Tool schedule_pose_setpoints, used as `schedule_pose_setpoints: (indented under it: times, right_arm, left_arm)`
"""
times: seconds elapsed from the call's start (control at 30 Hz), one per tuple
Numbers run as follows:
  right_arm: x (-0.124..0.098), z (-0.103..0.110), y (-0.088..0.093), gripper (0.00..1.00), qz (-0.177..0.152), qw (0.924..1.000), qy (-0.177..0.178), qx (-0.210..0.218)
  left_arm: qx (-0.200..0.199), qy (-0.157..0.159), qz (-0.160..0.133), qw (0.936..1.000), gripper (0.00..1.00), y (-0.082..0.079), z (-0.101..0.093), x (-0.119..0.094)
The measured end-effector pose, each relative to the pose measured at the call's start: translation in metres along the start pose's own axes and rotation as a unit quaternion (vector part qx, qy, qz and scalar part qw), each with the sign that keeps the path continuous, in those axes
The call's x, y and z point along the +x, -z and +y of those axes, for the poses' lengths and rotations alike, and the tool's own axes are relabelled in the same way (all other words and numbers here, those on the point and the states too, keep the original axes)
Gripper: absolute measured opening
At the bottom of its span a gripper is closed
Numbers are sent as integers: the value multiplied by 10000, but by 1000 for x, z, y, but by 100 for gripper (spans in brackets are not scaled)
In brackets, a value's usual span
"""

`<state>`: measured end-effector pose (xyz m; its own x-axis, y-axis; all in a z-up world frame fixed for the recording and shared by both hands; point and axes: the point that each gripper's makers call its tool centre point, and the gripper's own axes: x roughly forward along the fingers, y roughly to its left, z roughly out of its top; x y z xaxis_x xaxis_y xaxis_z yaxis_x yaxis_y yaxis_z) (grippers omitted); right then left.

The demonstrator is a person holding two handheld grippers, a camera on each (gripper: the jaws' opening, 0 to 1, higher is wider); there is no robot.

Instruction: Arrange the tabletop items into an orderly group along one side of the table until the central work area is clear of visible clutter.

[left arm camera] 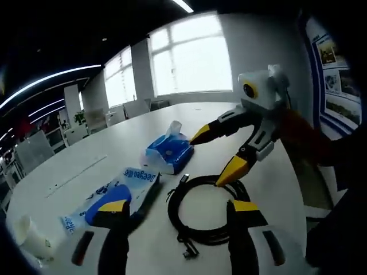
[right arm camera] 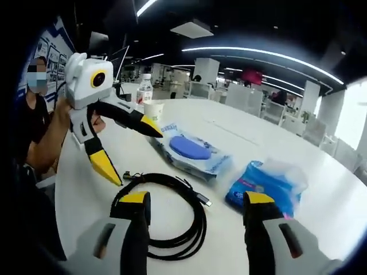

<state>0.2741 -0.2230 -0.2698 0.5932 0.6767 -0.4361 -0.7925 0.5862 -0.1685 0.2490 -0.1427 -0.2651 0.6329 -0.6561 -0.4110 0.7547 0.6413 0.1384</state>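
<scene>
White oval table (left arm camera: 103, 154) in bright open-plan office, windows (left arm camera: 189, 57) behind, both tools spread apart, empty.

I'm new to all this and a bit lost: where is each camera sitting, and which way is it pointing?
Left gripper view: rides the left hand-held gripper, open, facing windows across the white table; the right hand-held gripper enters from the right.
Right gripper view: rides the right hand-held gripper, open, facing the office; the left one and the person's forearm show.
Shared: black cable, wipes pack, blue tissue pack, paper cup.
</scene>
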Motion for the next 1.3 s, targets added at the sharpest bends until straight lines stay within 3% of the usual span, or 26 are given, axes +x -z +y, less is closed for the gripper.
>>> schedule_pose_setpoints:
  times: [0.2,0.33,0.37,0.5,0.93,1.3]
  right_arm:
    - [1,-2,0,86,-2,10000,40,2]
    - [3,-3,0,100,-43,9999,110,40]
    - [4,-1,2,100,6,10000,64,-11]
    - [6,5,10,100,244,9996,-40,-127]
    - [4,-1,2,100,67,9999,73,-42]
    - [-9,-2,-10,100,-174,9997,151,-7]
  left_arm:
    - [61,140,-19,9999,85,-2,-3,-6]
    - [-57,275,-182,9994,95,-6,-4,-11]
    - [-59,285,-169,9994,100,-6,-4,-11]
    - [42,315,-223,9992,100,-8,-4,-15]
    - [-9,225,-261,9994,100,-8,6,-20]
    - [-141,49,-406,9991,100,-10,16,-37]
